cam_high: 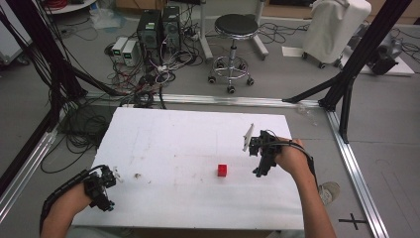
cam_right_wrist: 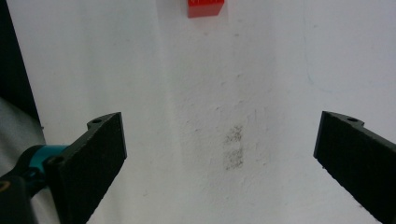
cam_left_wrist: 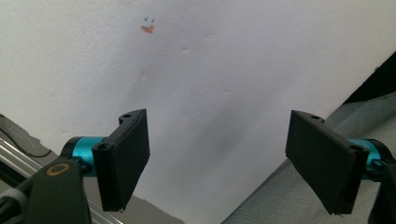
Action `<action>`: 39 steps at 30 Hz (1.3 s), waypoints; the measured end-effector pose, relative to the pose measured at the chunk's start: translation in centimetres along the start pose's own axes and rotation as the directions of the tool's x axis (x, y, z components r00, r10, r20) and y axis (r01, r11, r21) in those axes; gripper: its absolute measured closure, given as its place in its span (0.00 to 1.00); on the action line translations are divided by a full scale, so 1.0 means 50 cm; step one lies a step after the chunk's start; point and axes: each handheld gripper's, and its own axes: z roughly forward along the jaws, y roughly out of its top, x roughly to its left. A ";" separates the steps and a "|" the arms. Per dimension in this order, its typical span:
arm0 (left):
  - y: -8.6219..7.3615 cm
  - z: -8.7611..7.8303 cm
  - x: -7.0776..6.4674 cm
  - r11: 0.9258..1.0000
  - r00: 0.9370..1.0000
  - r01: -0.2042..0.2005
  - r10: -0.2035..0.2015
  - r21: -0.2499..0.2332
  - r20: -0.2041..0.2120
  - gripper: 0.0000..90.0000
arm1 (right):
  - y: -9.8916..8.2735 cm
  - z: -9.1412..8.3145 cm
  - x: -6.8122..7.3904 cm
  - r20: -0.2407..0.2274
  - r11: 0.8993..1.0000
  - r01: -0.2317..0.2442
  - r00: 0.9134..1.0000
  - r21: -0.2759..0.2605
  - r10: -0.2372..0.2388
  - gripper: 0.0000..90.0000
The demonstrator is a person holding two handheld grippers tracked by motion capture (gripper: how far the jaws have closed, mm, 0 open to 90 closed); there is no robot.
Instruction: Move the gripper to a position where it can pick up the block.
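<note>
A small red cube [cam_high: 222,170] lies on the white table [cam_high: 188,144], right of its middle. The same red cube [cam_right_wrist: 203,8] shows at the top edge of the right gripper view, ahead of the jaws. My right gripper [cam_high: 261,171] hovers just right of the cube, tilted down, open and holding nothing; the right gripper [cam_right_wrist: 219,158] has its jaws far apart over bare table. My left gripper [cam_high: 105,201] rests at the table's front left corner, open and empty; the left gripper [cam_left_wrist: 219,163] spans the table's edge.
A faint red and blue mark [cam_left_wrist: 148,25] sits on the table ahead of the left gripper. Small bits of debris [cam_high: 136,175] lie near the left hand. Beyond the table stand a stool [cam_high: 233,44], computer towers [cam_high: 158,27] and tangled cables. Black frame posts [cam_high: 356,59] rise at right.
</note>
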 end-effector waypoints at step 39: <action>-0.007 -0.001 0.006 1.000 1.000 0.017 -0.017 -0.023 -0.001 0.25 | 0.156 0.147 -0.023 -0.069 0.989 0.149 0.987 0.011 -0.148 0.02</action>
